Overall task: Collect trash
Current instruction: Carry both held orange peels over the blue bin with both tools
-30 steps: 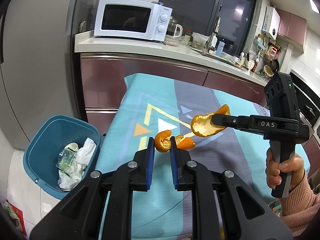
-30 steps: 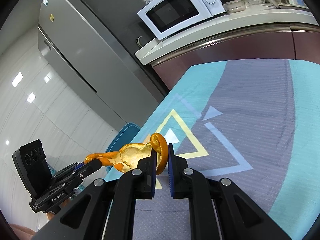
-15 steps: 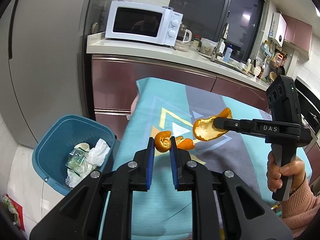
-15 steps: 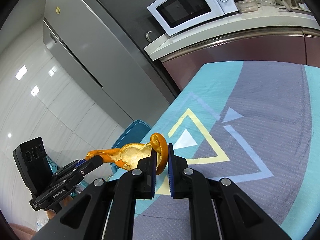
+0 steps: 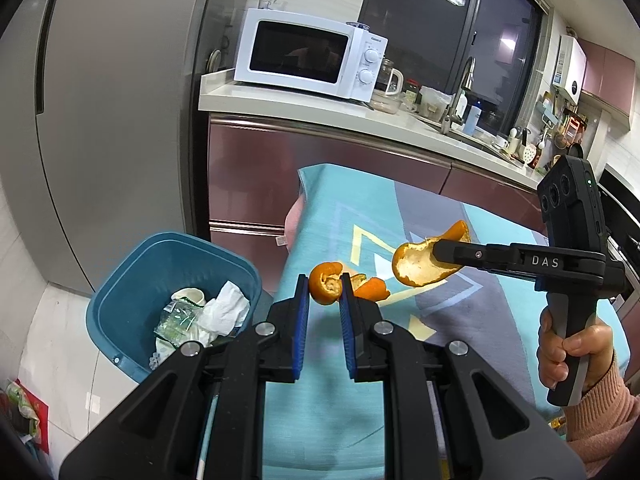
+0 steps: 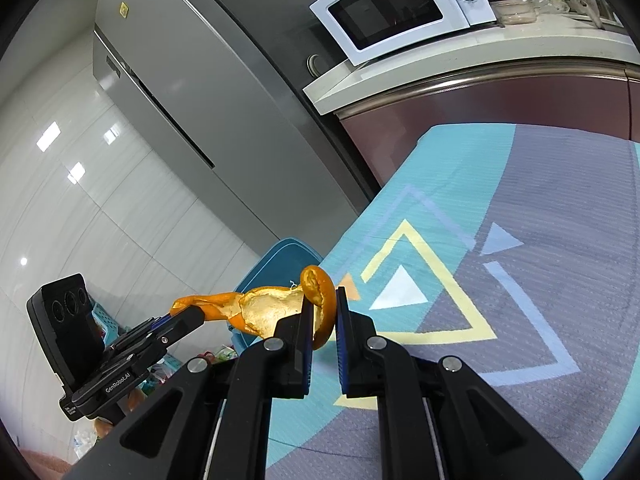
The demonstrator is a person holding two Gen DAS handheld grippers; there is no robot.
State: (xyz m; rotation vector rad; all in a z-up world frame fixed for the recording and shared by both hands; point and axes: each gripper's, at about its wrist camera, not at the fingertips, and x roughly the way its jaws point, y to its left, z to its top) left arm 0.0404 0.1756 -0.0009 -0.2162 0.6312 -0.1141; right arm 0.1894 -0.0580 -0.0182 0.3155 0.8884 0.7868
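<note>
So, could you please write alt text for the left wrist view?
The left gripper and right gripper each hold orange peel above a patterned tablecloth. A blue bin with trash stands on the floor at left.

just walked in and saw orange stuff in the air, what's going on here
A person is clearing orange peel off the table with a handheld claw in each hand. The left claw is shut on a curled orange peel; the right claw grips a larger orange peel piece. Both pieces hang above the patterned tablecloth. The blue trash bin, already holding paper and wrappers, sits on the floor just past the table edge, so neither piece has been dropped in yet.
</note>
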